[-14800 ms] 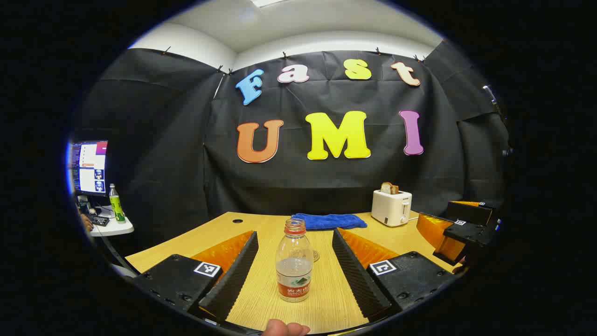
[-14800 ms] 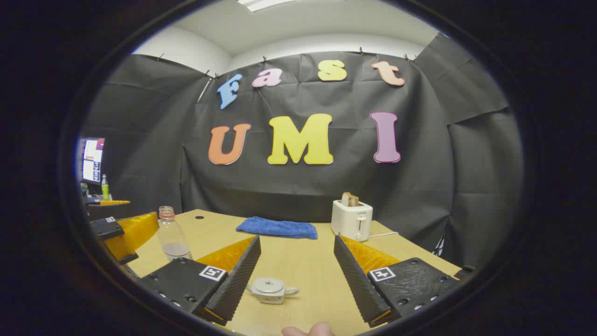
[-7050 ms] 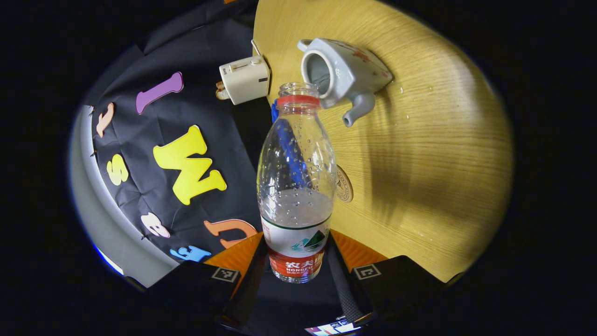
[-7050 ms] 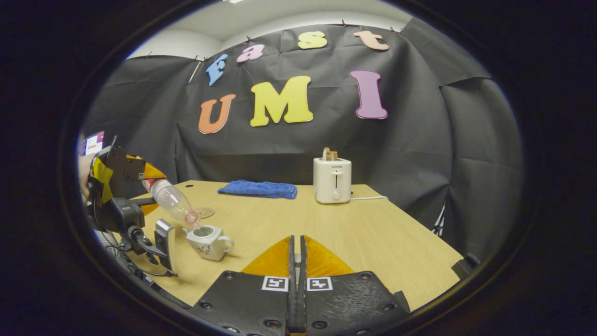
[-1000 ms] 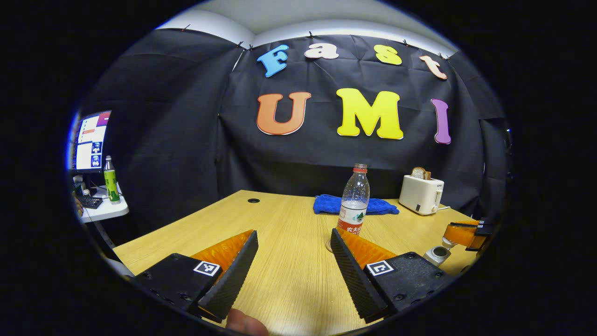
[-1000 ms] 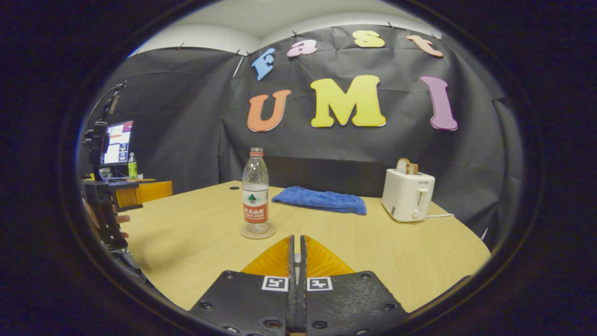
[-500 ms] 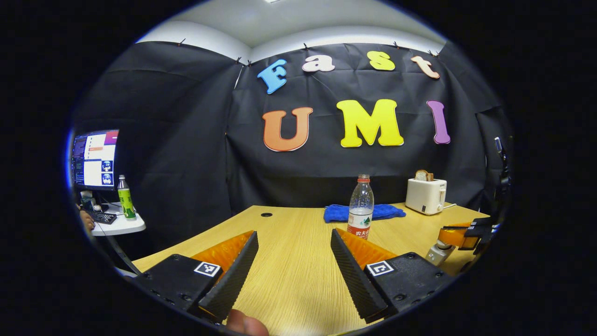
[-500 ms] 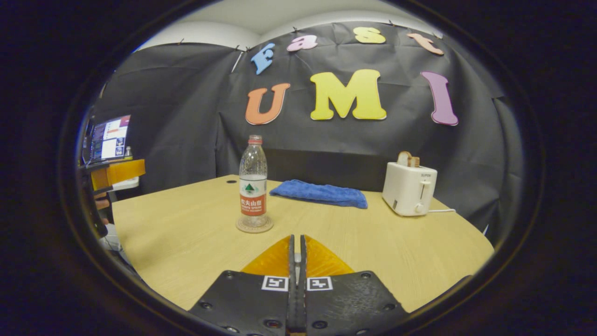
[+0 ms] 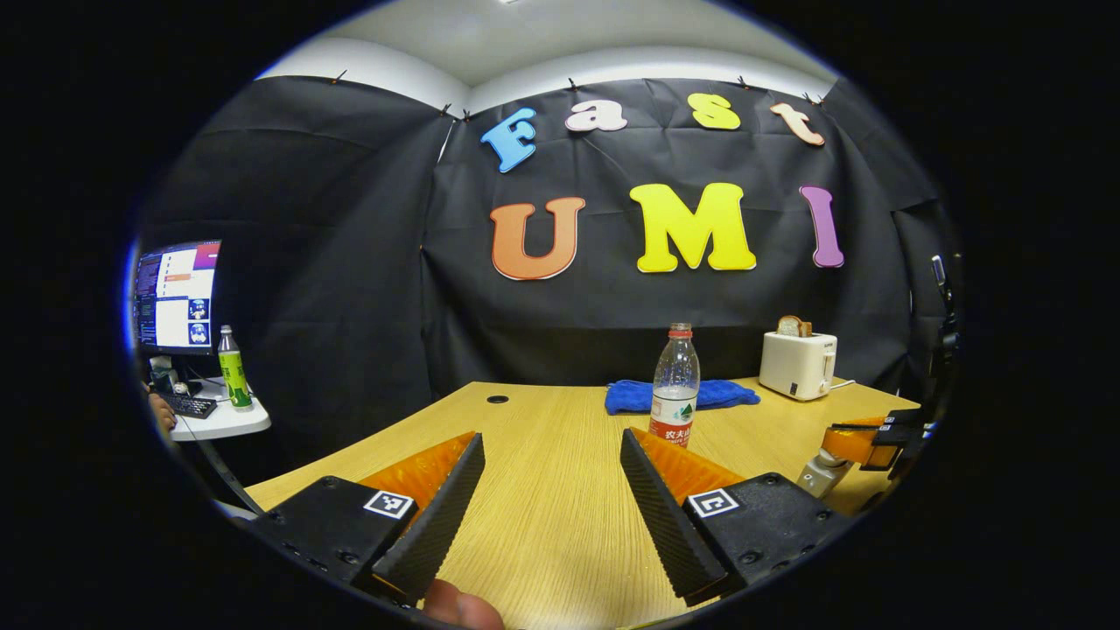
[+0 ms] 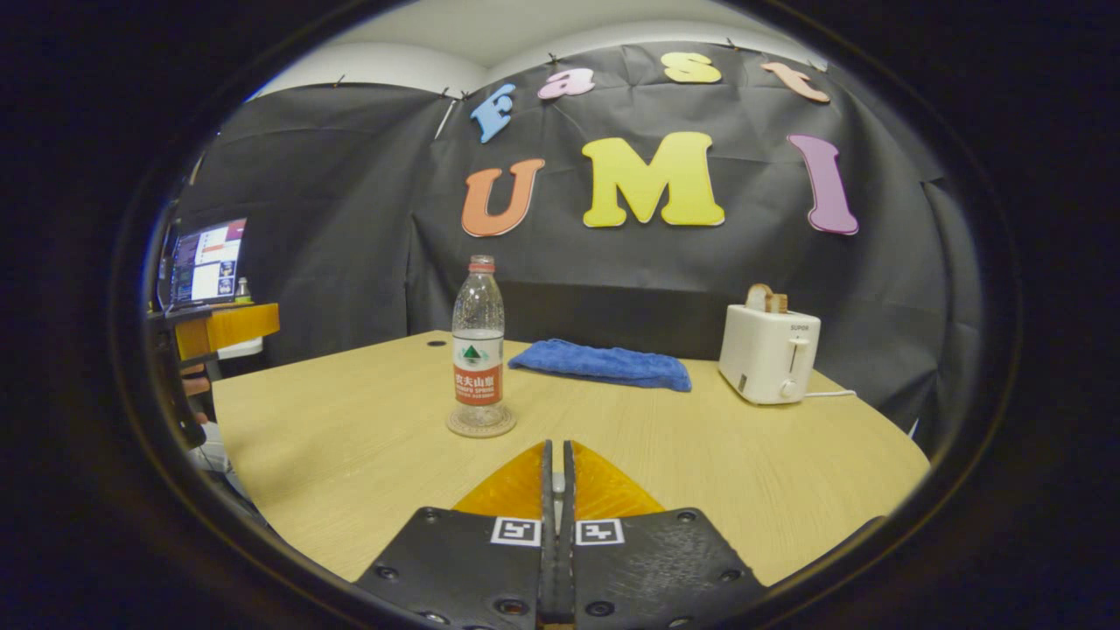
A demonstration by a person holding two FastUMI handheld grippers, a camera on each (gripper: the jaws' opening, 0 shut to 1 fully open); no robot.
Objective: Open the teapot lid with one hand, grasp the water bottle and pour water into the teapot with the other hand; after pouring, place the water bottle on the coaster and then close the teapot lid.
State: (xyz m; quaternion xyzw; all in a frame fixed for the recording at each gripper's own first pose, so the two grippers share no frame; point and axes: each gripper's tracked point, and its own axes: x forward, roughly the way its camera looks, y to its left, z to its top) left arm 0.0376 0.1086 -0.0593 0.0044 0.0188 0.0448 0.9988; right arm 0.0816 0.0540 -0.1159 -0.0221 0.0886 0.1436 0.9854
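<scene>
The left claw (image 9: pixel 551 499) is held spread above the wooden table (image 9: pixel 542 525); the right claw (image 10: pixel 556 490) is pressed together. Beyond, the bottle (image 10: pixel 478 346) stands on its coaster (image 10: pixel 481 426), left of the towel (image 10: pixel 604 364) and toaster (image 10: pixel 768 354). Little has changed since half a second ago.

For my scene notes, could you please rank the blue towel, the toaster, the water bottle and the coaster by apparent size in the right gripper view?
1. Blue towel and toaster: too alike to rank.
2. Water bottle: tallest, but narrow.
3. Coaster.
</scene>
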